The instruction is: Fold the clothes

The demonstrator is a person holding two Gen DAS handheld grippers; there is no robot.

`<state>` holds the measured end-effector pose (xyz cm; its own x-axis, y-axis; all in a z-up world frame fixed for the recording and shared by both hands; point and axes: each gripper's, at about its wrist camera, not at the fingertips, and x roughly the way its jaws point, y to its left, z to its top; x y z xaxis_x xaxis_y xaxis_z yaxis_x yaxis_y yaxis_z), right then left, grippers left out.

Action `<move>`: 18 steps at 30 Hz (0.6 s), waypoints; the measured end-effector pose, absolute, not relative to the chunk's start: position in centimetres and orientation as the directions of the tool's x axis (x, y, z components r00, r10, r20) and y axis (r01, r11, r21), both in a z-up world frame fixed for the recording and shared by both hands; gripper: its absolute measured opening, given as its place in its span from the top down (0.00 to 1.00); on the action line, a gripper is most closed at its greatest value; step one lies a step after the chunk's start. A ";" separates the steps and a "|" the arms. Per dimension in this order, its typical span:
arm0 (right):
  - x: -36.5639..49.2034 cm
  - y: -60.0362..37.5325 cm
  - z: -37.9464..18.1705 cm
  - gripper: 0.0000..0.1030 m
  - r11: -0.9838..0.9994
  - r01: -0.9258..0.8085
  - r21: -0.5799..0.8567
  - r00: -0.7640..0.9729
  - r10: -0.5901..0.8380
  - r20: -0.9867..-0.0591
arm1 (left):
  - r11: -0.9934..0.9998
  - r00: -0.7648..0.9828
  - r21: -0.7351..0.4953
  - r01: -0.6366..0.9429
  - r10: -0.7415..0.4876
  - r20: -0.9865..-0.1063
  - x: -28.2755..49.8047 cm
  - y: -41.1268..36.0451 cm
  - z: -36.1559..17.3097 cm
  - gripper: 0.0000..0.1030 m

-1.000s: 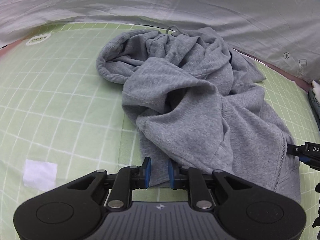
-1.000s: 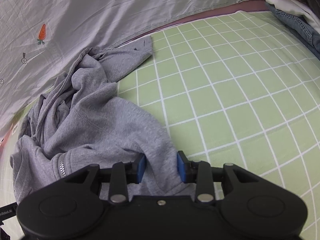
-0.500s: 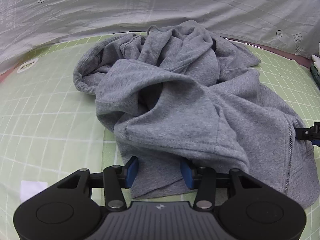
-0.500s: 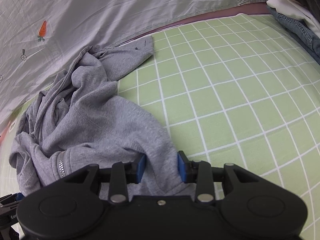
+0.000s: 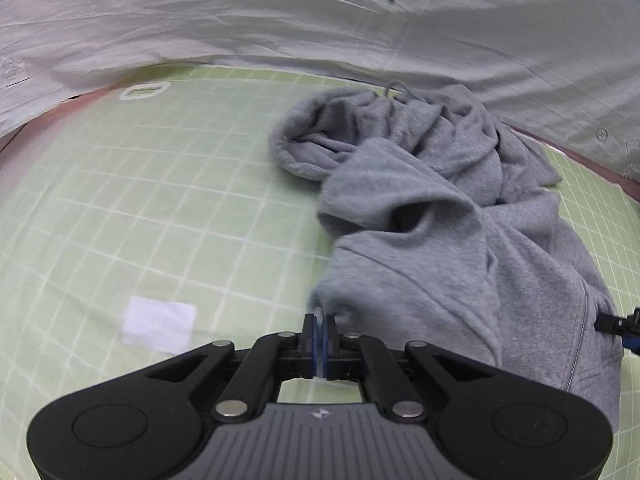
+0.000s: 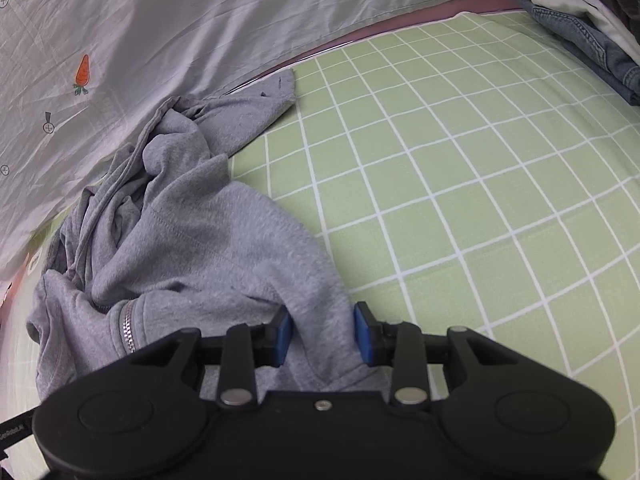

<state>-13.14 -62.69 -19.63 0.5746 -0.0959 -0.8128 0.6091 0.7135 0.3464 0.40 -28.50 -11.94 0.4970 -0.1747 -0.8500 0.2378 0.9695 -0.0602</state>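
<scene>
Your left gripper (image 5: 320,330) has its blue pads pressed together at the near left corner of the grey zip hoodie (image 5: 448,240), and the frame is too blurred there to tell whether a thin edge of fabric is pinched between them or whether they have met on nothing. Your right gripper (image 6: 323,330) stands partly apart with a thick fold of the same hoodie (image 6: 192,248) running between its pads and touching both, so it is holding the hem. The hoodie lies crumpled on the green checked sheet (image 6: 460,184), bunched toward the far side where it meets the pale grey printed cloth (image 6: 180,32); one sleeve stretches out along that edge, and the metal zip (image 6: 129,330) shows just left of your right gripper. A white patch (image 5: 159,324) sits on the sheet to the left of your left gripper. At the far right corner of the sheet, folded clothes (image 6: 576,28) are stacked, denim lowest.
</scene>
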 end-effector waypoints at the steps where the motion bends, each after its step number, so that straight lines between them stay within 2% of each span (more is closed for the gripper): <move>1: -13.4 -62.5 -19.6 0.67 0.710 0.612 0.348 0.573 -0.094 -0.814 | 0.975 0.502 -0.094 0.202 -0.185 -0.845 0.3 -27.0 -11.1 0.98; 6: -15.3 -60.2 -19.7 0.73 0.693 0.609 0.386 0.577 -0.052 -0.815 | 0.983 0.509 -0.137 0.122 -0.181 -0.842 -1.1 -22.5 -8.8 0.98; 14: -19.5 -55.6 -19.3 0.75 0.696 0.589 0.411 0.558 0.019 -0.830 | 0.991 0.403 -0.131 -0.016 -0.113 -0.908 -3.6 -16.1 -10.5 0.98; 17: -20.4 -54.4 -19.1 0.70 0.693 0.584 0.424 0.552 0.044 -0.833 | 0.985 0.359 -0.155 -0.080 -0.117 -0.926 -3.4 -13.7 -10.7 0.97; 18: -20.6 -54.1 -19.1 0.62 0.690 0.589 0.421 0.549 0.040 -0.835 | 0.983 0.361 -0.159 -0.089 -0.116 -0.925 -3.3 -13.2 -10.5 1.00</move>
